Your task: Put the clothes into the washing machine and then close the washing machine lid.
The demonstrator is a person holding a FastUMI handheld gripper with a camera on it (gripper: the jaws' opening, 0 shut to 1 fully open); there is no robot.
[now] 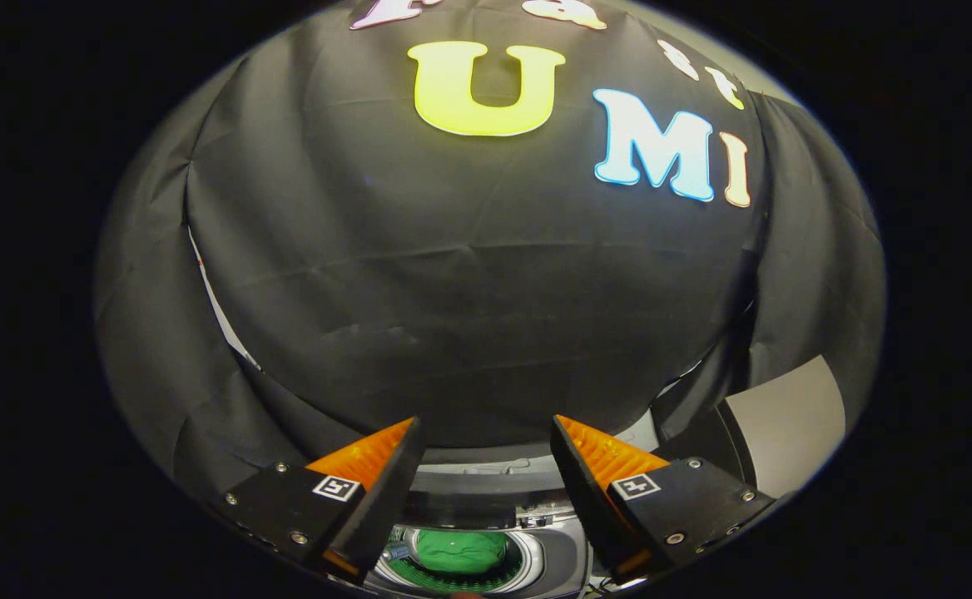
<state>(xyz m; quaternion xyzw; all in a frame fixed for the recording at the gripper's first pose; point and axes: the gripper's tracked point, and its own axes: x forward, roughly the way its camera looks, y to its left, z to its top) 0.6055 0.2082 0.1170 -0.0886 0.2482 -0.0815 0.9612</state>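
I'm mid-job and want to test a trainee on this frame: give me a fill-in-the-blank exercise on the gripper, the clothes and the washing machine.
1. The gripper is ____, with nothing between its fingers.
2. The crumpled cloth garment lying in the round drum of the washing machine is ____ in colour.
3. The garment lies ____ the gripper's fingers, inside the drum.
4. The washing machine's top opening is ____, so the garment shows.

Missing words: open; green; below; uncovered
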